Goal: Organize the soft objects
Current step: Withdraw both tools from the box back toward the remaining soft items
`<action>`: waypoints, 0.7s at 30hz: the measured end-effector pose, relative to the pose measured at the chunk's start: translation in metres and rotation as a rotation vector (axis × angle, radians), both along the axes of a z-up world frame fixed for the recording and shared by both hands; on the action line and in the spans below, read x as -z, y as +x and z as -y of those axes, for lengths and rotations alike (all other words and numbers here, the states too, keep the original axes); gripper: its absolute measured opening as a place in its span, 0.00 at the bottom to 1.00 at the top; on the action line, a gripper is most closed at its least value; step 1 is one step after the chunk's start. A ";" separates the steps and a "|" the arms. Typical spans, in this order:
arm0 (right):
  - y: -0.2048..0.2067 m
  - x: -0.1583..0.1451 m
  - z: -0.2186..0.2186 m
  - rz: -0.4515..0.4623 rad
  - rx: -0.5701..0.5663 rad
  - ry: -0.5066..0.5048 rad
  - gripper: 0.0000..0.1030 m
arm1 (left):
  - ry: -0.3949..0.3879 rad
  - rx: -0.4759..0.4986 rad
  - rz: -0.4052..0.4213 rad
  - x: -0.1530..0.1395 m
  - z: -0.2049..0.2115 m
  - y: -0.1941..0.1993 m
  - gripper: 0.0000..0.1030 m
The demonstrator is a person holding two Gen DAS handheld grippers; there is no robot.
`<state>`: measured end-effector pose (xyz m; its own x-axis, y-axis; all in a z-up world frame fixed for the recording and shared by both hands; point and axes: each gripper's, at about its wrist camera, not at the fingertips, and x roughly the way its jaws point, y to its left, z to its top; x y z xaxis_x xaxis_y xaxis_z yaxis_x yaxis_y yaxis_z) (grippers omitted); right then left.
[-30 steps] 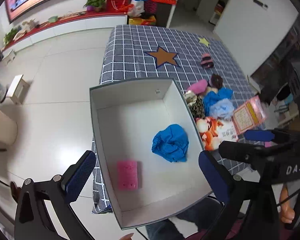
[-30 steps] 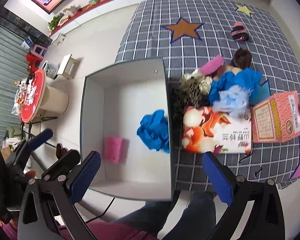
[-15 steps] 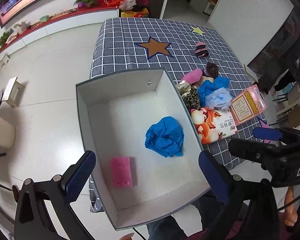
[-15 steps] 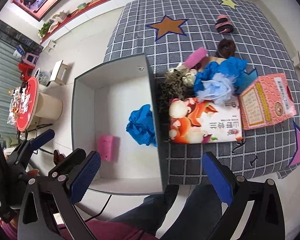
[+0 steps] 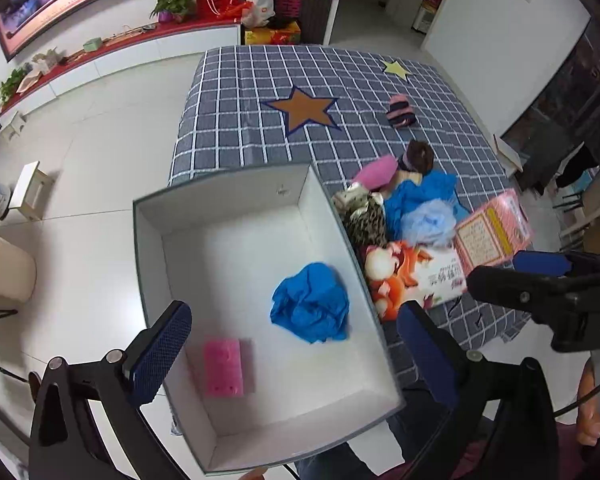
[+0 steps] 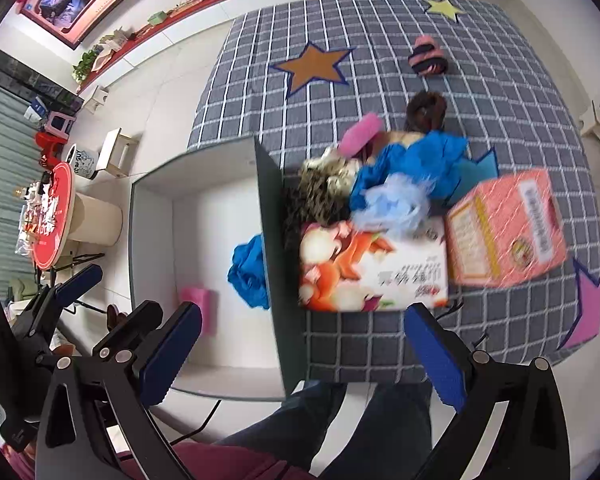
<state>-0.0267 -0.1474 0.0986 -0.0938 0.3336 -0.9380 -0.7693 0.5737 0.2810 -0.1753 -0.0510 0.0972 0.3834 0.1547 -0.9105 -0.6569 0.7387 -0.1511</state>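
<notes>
A white open box (image 5: 180,264) (image 6: 152,216) holds a crumpled blue cloth (image 5: 310,308) (image 6: 248,274) and a pink sponge (image 5: 223,367) (image 6: 198,306). Beside its right wall lies a pile of soft things: a leopard-print piece (image 5: 366,218) (image 6: 320,192), a blue cloth (image 5: 416,196) (image 6: 416,160), a light blue puff (image 5: 430,222) (image 6: 396,204), a pink sponge (image 5: 374,170) (image 6: 360,134) and a brown furry item (image 5: 418,154) (image 6: 426,110). My left gripper (image 5: 296,354) is open above the box's near end. My right gripper (image 6: 302,352) is open over the box's right wall and the table's near edge.
A printed tissue pack (image 5: 412,276) (image 6: 374,264) and a pink carton (image 5: 494,230) (image 6: 504,226) lie next to the pile. A pink-and-black striped item (image 5: 400,110) (image 6: 428,56) sits farther back on the checked tablecloth (image 5: 260,92). The person's legs (image 6: 340,420) are below the table edge.
Both grippers have moved closer to the table and to the right. The pile and packs look larger and nearer. Nothing has been picked up; both stay open.
</notes>
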 end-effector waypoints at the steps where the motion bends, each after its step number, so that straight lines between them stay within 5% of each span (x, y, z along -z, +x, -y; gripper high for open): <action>1: 0.004 -0.002 0.001 0.008 -0.001 0.003 0.99 | 0.000 -0.002 -0.001 -0.001 0.000 0.004 1.00; 21: 0.156 0.014 0.085 -0.069 0.314 -0.004 0.99 | 0.071 0.219 -0.165 0.031 -0.006 0.180 1.00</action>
